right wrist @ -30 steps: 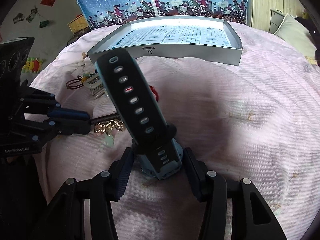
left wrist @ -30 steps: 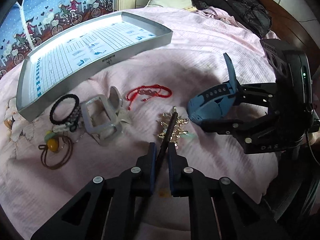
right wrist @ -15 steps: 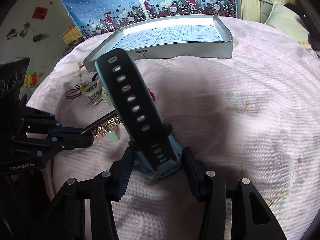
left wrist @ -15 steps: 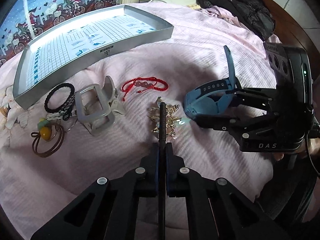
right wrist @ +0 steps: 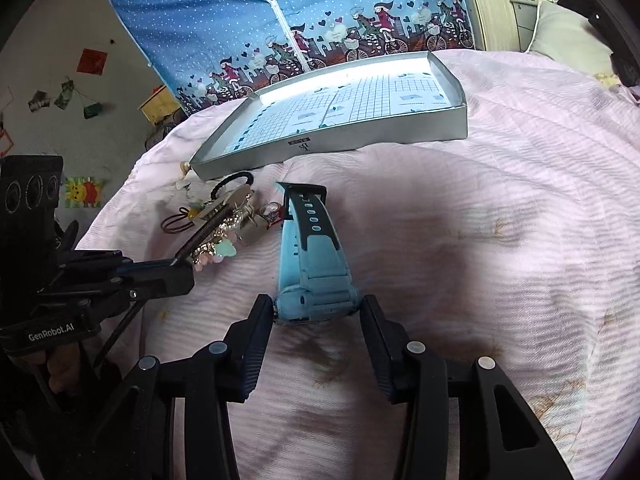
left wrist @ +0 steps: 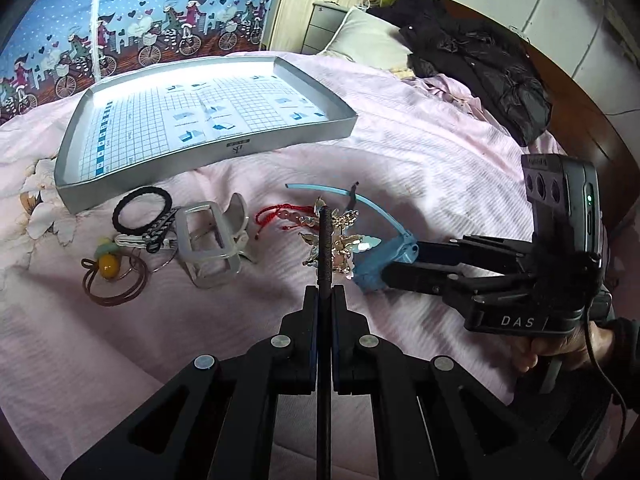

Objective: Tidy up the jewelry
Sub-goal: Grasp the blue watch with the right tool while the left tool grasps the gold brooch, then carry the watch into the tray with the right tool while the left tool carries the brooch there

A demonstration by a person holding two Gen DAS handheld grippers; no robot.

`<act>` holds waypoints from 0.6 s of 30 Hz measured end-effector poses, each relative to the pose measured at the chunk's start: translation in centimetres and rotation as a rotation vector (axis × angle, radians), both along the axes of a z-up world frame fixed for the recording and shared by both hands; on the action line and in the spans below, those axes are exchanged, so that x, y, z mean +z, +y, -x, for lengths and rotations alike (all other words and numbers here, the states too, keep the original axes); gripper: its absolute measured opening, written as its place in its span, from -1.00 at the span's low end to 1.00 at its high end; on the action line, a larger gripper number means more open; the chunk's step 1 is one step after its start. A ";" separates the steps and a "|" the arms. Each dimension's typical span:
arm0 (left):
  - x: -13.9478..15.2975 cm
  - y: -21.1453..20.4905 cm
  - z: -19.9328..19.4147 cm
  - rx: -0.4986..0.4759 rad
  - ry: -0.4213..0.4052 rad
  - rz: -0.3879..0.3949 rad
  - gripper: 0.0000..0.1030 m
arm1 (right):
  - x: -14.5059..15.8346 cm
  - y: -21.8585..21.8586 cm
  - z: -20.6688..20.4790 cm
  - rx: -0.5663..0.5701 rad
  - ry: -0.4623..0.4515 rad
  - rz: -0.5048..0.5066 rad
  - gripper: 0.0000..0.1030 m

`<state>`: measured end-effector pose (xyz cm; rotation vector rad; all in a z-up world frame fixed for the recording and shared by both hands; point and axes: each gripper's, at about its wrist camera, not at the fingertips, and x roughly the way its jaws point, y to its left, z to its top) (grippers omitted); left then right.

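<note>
- The left gripper (left wrist: 325, 300) is pressed together on a thin black rod (left wrist: 325, 240), perhaps a hair stick, which runs straight forward between its fingers toward the silver tray (left wrist: 208, 152).
- The far end of that rod carries a gold, pale-petalled ornament (left wrist: 340, 240), which hangs in front of the tray's near wall, close to the red cord bracelet (left wrist: 280, 214).
- The right gripper (right wrist: 318, 320) pinches the body of a light blue watch (right wrist: 312, 264); its fingers touch the case on both sides.
- The watch's long axis runs away from the right gripper toward the tray, its dark holed strap end pointing at the tray's near wall.
- Left of the ornament, in front of the tray, lie a grey buckle-shaped clip (left wrist: 210, 240), a black hair tie (left wrist: 142, 210) and a brown loop with a yellow bead (left wrist: 110, 276).
- All of it rests on a pink bedspread (right wrist: 500, 240).
</note>
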<state>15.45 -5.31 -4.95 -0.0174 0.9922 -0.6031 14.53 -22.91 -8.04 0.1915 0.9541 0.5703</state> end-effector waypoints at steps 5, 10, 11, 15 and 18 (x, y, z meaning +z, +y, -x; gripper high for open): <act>-0.8 0.3 -0.3 0.029 0.044 -0.030 -0.94 | -0.1 -0.2 -0.8 -0.008 0.037 -0.033 -0.13; -1.4 0.7 -0.5 0.056 0.061 -0.046 -0.94 | -0.9 -0.3 -1.7 -0.024 0.085 -0.092 -0.01; -1.5 0.8 -0.6 0.064 0.066 -0.046 -0.94 | -0.9 -0.3 -1.9 -0.025 0.088 -0.102 -0.01; -1.6 1.2 -0.9 0.086 0.068 -0.047 -0.94 | -1.3 -0.2 -2.1 -0.029 0.088 -0.096 -0.02; -1.6 1.5 -1.0 0.100 0.069 -0.043 -0.94 | -1.3 -0.2 -2.0 -0.032 0.079 -0.092 -0.03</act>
